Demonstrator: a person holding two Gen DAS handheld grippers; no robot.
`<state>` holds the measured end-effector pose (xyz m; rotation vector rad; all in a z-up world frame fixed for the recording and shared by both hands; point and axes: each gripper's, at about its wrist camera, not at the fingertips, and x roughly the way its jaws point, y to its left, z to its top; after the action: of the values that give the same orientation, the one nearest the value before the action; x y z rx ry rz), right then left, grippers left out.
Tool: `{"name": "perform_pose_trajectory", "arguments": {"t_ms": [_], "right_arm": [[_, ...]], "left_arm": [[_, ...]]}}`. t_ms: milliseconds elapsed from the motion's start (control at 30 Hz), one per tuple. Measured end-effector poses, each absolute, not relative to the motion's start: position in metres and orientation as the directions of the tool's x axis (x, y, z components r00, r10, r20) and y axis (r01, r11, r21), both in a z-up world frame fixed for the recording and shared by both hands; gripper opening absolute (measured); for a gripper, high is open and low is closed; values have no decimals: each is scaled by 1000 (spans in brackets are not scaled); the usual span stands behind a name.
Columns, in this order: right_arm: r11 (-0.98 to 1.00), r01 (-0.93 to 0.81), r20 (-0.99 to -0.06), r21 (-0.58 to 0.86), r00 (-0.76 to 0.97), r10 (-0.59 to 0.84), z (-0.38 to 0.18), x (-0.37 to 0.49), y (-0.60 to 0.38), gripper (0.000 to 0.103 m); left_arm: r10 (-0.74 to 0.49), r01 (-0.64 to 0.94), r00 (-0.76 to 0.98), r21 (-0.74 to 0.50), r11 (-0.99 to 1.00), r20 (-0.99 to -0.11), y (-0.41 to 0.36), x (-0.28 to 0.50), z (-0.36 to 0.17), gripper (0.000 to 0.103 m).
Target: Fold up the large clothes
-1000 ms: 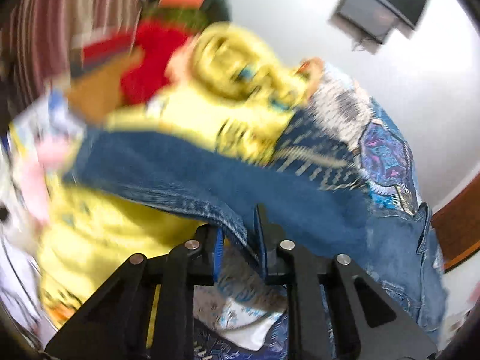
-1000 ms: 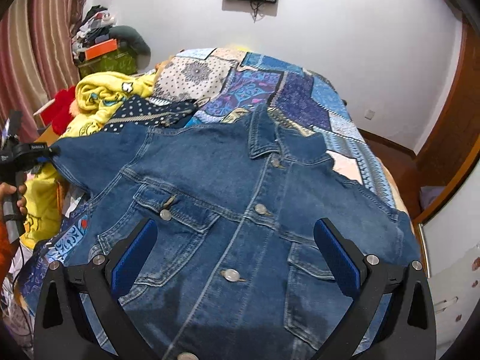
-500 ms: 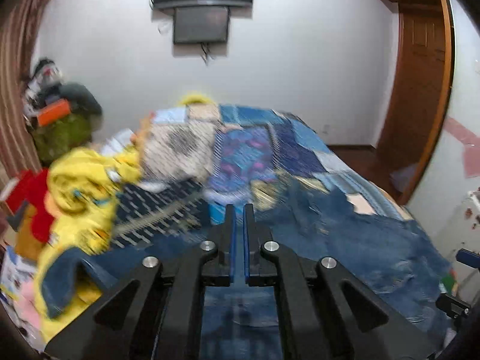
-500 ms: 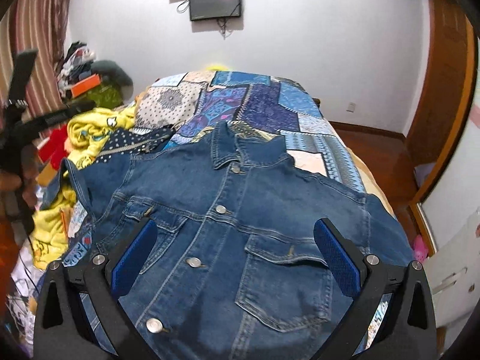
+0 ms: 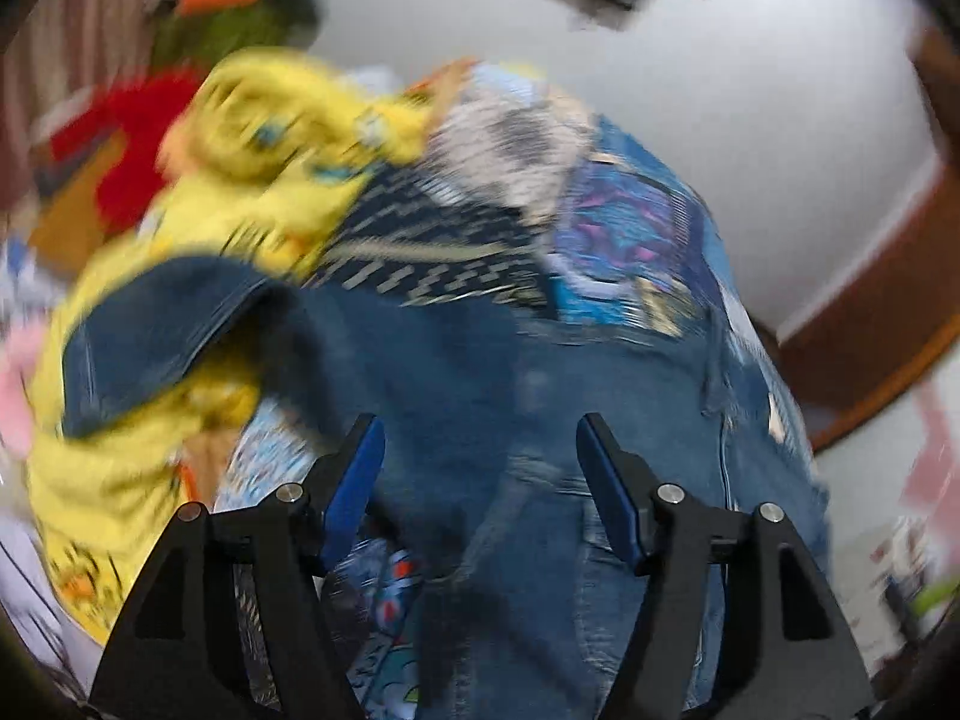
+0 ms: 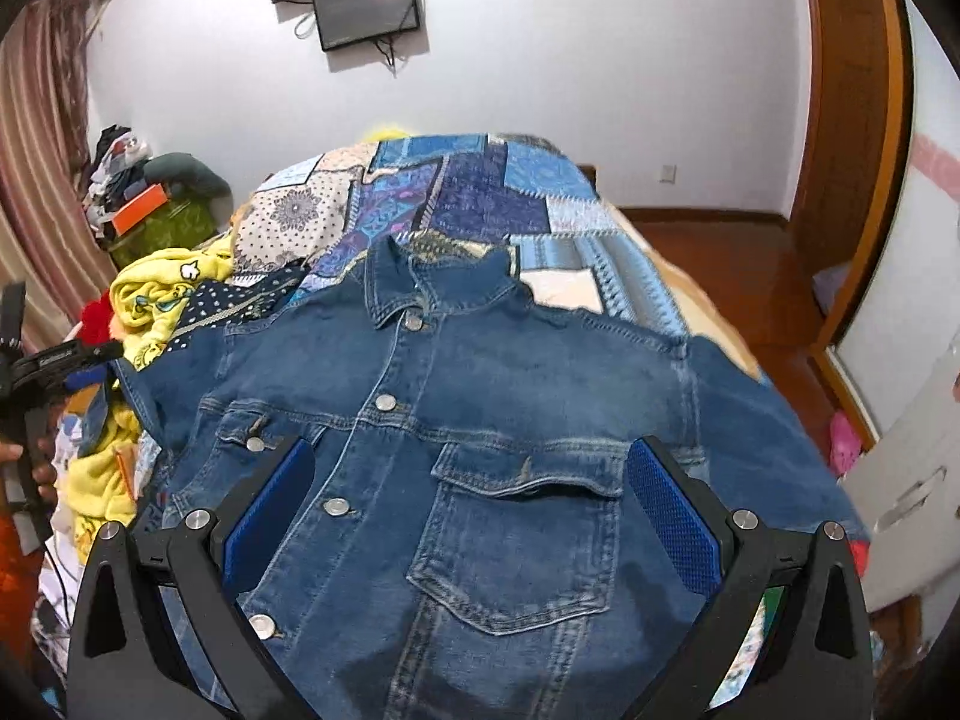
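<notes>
A blue denim jacket (image 6: 498, 420) lies front up and buttoned on the patchwork bedspread (image 6: 468, 192), collar towards the far wall. My right gripper (image 6: 471, 498) is open and empty above its chest pockets. In the blurred left wrist view the jacket (image 5: 540, 420) lies under my left gripper (image 5: 477, 474), which is open and empty; the left sleeve (image 5: 156, 324) lies folded back over the yellow clothes (image 5: 252, 192). The left gripper's body (image 6: 42, 366) shows at the left edge of the right wrist view.
Yellow clothes (image 6: 162, 294), a red item (image 6: 96, 315) and a dark dotted cloth (image 6: 234, 300) are heaped at the bed's left side. A cluttered green box (image 6: 168, 222) stands by the curtain. A screen (image 6: 366, 6) hangs on the far wall. A wooden door (image 6: 852, 138) is at right.
My left gripper has opened, letting the sleeve go, and has swung over the jacket's left side. My right gripper has stayed open and shifted slightly over the chest.
</notes>
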<state>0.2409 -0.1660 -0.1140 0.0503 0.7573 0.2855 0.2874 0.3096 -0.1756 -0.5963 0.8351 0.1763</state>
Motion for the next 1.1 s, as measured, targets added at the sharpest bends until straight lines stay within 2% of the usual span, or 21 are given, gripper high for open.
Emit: {"name": "perform_pose_trajectory", "arguments": {"t_ms": [133, 300, 533, 667, 733, 833, 900, 933, 1100], "right_arm": [[960, -244, -683, 134, 680, 268, -117, 242, -157, 103], [962, -267, -689, 60, 686, 233, -118, 241, -141, 103], [955, -293, -700, -36, 690, 185, -122, 243, -126, 103], [951, -303, -705, -53, 686, 179, -123, 244, -125, 103], [952, -304, -705, -43, 684, 187, -123, 244, -126, 103], [952, -303, -703, -27, 683, 197, -122, 242, -130, 103], [954, -300, -700, -22, 686, 200, -120, 241, -134, 103], [954, -299, -698, -19, 687, 201, -120, 239, -136, 103], [960, -279, -687, -7, 699, 198, -116, 236, -150, 103]], "left_arm": [[-200, -445, 669, -602, 663, -716, 362, 287, -212, 66], [-256, -476, 699, -702, 530, -668, 393, 304, -237, 66], [-213, -517, 783, -801, 302, -585, 436, 303, -263, 66], [-86, -619, 738, -723, 306, -669, 452, 295, -265, 65], [-42, -644, 723, -695, 319, -689, 455, 290, -262, 58], [63, -699, 667, -594, 398, -742, 452, 287, -250, 37], [128, -714, 635, -516, 473, -761, 444, 291, -233, 8], [148, -711, 633, -494, 500, -760, 441, 292, -226, 3], [243, -618, 676, -356, 701, -695, 397, 306, -155, 3]]}}
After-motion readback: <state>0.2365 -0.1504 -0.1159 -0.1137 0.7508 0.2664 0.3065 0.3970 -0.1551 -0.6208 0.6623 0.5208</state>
